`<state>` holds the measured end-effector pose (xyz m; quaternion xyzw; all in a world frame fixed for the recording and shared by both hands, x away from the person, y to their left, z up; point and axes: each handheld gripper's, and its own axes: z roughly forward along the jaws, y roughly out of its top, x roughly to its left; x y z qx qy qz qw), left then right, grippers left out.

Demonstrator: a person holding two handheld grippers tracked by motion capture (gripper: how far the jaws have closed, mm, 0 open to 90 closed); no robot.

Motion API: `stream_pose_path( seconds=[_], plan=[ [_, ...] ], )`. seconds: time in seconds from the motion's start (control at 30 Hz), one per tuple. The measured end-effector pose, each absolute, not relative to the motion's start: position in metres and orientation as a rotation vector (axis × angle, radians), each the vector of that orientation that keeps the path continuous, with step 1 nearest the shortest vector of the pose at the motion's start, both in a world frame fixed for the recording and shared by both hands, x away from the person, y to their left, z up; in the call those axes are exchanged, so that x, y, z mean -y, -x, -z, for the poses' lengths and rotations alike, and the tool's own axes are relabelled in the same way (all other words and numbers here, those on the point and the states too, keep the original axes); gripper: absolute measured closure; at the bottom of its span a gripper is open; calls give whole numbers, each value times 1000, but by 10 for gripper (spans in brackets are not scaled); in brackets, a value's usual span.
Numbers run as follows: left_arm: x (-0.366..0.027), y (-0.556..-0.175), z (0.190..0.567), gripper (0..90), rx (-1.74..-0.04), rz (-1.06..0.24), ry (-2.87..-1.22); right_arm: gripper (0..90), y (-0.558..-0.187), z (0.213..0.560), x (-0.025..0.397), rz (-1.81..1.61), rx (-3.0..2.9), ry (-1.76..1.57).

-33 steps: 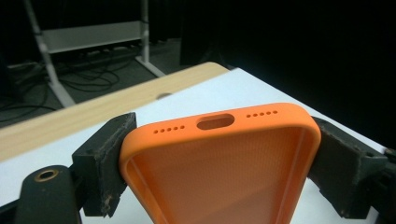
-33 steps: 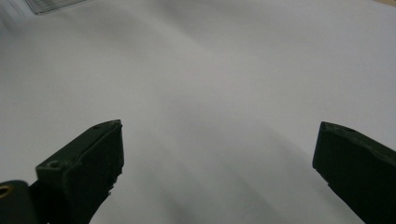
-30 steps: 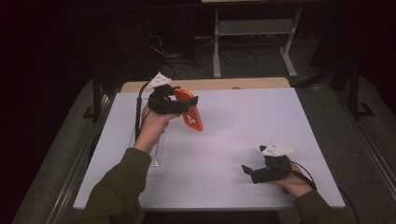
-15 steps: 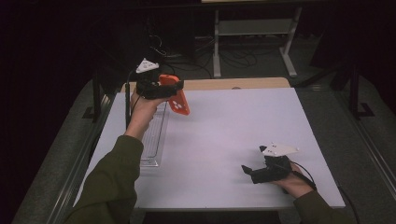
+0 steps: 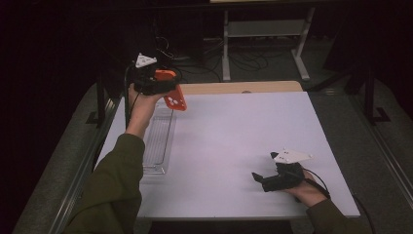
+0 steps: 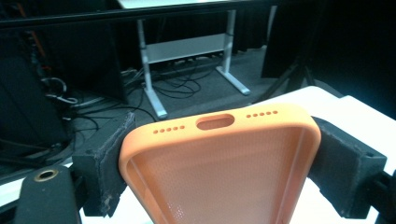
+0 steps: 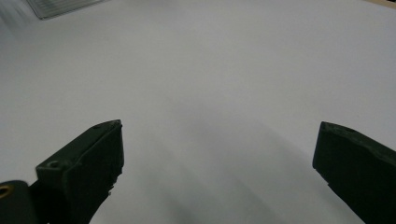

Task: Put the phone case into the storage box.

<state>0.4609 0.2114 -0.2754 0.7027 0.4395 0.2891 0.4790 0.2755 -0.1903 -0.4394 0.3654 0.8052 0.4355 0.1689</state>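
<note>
The orange phone case (image 5: 174, 97) is clamped by its sides in the left gripper (image 5: 163, 84), held up over the tabletop's (image 5: 234, 141) far-left corner, above the clear tray (image 5: 158, 141) by the left edge. Loads of bare room is left mid-table. The right gripper (image 5: 258, 179) (jaws spread wide, nothing held) is parked near the front-right edge. Since a second ago, the case has been carried farther back and left.

Your left claw (image 6: 219, 154) has black jaws, and the phone case (image 6: 219, 172) between them is orange, its inner face stippled with a fine dotted texture (rows of small holes run along its end). The worktop (image 5: 234, 141) is plain white. On it lies a clear tray (image 5: 158, 141) with fine ribbing. Your right claw (image 7: 217, 168) is black with a white plate, and your sleeves (image 5: 114, 195) are olive green.
</note>
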Motion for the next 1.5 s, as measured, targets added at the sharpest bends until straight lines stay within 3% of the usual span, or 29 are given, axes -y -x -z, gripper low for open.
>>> stream_pose_path(
  seconds=[0.67, 1.5],
  plan=[
    [-236, -487, 297, 149, -1264, -857, -1740, 12, -276, 439, 191, -1245, -2284, -1021],
    [-229, -508, 344, 146, -1391, -858, -1847, 12, -274, 438, 191, -1240, -2283, -1026]
  ],
)
